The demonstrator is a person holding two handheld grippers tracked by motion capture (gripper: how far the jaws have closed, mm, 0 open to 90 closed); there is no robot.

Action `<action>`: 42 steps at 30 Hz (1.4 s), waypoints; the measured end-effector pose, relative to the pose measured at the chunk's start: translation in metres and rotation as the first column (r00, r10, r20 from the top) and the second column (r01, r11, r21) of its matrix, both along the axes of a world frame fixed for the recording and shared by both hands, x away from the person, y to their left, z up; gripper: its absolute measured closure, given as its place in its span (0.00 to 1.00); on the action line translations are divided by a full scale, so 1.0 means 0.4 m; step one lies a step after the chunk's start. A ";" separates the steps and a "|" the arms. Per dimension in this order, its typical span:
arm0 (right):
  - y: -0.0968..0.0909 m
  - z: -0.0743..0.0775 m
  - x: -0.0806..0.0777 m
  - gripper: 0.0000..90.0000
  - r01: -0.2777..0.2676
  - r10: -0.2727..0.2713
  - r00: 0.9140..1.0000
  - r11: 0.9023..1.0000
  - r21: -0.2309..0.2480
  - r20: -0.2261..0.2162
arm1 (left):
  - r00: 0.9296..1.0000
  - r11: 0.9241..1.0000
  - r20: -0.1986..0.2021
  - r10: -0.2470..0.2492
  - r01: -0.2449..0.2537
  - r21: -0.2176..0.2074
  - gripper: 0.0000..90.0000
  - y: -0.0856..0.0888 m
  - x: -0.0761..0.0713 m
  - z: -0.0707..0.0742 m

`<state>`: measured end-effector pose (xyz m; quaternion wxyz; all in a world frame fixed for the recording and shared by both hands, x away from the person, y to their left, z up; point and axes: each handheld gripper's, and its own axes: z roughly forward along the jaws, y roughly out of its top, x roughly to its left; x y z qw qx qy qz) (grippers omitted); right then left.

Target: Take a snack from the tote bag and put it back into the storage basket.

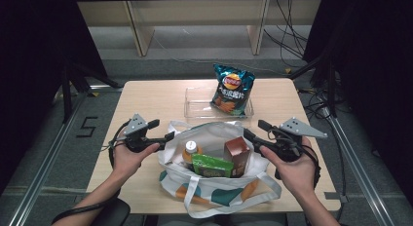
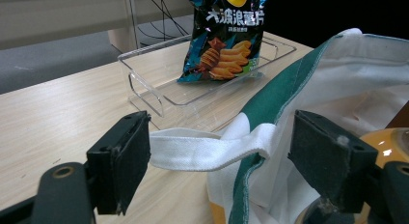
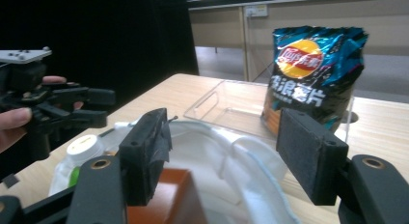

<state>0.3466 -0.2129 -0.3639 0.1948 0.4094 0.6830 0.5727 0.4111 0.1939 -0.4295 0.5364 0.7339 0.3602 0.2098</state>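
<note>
A white cloth bag point(image 1: 214, 138) with green trim stands open at the near edge of the table point(image 1: 146, 97), holding a bottle point(image 1: 191, 150) with a white cap, a green box point(image 1: 212, 165) and a brown carton point(image 1: 237, 155). Behind it a clear tray point(image 1: 195, 103) holds a crisp packet point(image 1: 233, 88) leaning upright. The left gripper point(image 2: 217, 161) is open, a white handle strap point(image 2: 202, 151) between its jaws, not pinched. The right gripper point(image 3: 222, 156) is open astride the bag's rim. The bottle's lower part is hidden.
</note>
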 end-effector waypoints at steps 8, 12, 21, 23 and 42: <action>0.028 -0.010 -0.029 0.35 -0.031 0.031 0.999 0.999 -0.013 -0.007 | 1.000 1.000 0.001 -0.006 0.006 0.003 0.24 -0.004 0.002 0.001; 0.046 -0.020 -0.041 0.34 -0.049 0.049 0.999 0.999 -0.016 -0.013 | 1.000 1.000 0.001 -0.005 0.005 0.003 0.24 -0.003 0.002 0.000; 0.067 -0.040 -0.052 0.30 -0.063 0.062 0.997 0.997 -0.039 -0.036 | 1.000 1.000 0.000 -0.005 0.005 0.004 0.23 -0.002 0.003 0.000; 0.073 -0.045 -0.053 0.29 -0.083 0.082 0.995 0.996 -0.029 -0.048 | 1.000 1.000 0.001 -0.009 0.009 -0.001 0.23 -0.003 0.003 0.000; 0.098 -0.072 -0.048 0.24 -0.084 0.078 0.996 0.990 -0.112 -0.053 | 1.000 1.000 0.001 -0.011 0.011 -0.002 0.23 -0.002 0.004 0.000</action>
